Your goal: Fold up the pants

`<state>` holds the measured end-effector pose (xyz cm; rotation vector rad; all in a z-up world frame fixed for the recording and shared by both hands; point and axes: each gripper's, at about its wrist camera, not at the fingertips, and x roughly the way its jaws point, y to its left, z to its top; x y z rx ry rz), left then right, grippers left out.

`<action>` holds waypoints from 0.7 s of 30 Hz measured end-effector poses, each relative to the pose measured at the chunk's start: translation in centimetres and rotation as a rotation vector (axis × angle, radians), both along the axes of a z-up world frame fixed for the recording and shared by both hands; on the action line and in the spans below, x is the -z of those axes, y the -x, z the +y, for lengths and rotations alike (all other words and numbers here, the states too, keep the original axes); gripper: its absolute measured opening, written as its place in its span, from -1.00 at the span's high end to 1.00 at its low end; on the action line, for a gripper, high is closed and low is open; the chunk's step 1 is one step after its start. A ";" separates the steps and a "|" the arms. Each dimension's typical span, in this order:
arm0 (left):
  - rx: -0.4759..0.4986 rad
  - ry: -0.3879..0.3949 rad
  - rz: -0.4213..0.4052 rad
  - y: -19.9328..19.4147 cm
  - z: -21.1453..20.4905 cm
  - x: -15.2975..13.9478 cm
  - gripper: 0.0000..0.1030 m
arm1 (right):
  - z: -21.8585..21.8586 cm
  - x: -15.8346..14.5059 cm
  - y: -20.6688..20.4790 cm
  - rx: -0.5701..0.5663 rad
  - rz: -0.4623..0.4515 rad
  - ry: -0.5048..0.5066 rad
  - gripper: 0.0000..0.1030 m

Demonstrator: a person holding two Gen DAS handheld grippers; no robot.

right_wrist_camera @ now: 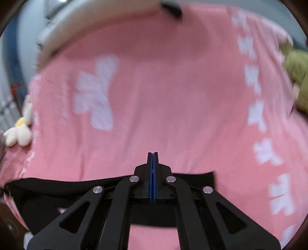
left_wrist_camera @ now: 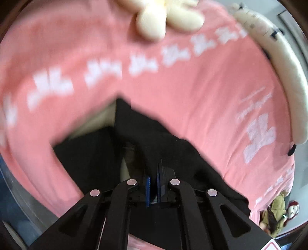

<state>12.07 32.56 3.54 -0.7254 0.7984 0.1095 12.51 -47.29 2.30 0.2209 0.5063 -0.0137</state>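
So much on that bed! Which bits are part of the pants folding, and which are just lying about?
Part of the job:
- black pants
- left tongs, shut, apparently pinching the pants
- right tongs, shut, at the pants' edge

Just lying about:
- pink bedspread, which the pants lie on
- cream plush toy
- olive green plush toy
- cream bed edge cushion

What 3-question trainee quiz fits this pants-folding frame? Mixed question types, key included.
1. True or false: the right hand-held gripper has its fingers pressed together.
2. Multiple choice: the black pants lie on A) a wooden floor B) a pink bedspread C) a grey sofa.
3. Fill in: in the left wrist view, the cream plush toy sits at the ___ edge of the picture.

Key: 1 true; 2 B; 3 top. The left hand-held gripper looks nearly shut over pants fabric; a grip cannot be confirmed.
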 end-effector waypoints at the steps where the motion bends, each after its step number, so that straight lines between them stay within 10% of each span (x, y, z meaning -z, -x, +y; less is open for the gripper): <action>1: 0.018 -0.015 0.001 0.3 0.6 -0.9 0.94 | -0.1 -0.1 1.3 0.003 0.030 0.033 1.00; 5: 0.067 -0.071 0.081 1.5 1.1 -0.4 0.90 | -1.1 2.7 5.4 0.058 0.187 0.059 0.97; 9: 0.025 0.051 0.132 2.5 1.6 4.0 0.86 | -0.7 6.1 5.6 0.095 0.273 -0.010 0.80; 12: -0.012 0.147 0.163 3.9 1.2 5.8 0.38 | -0.8 7.0 3.1 0.140 0.276 0.001 -0.30; 16: -0.044 0.222 0.097 5.7 0.6 5.9 -0.48 | -1.1 7.4 -1.7 0.158 0.260 0.011 -0.76; 21: -0.015 0.179 0.148 1.9 -0.4 7.1 -0.58 | -3.4 11.7 -9.7 0.253 0.400 0.028 -0.78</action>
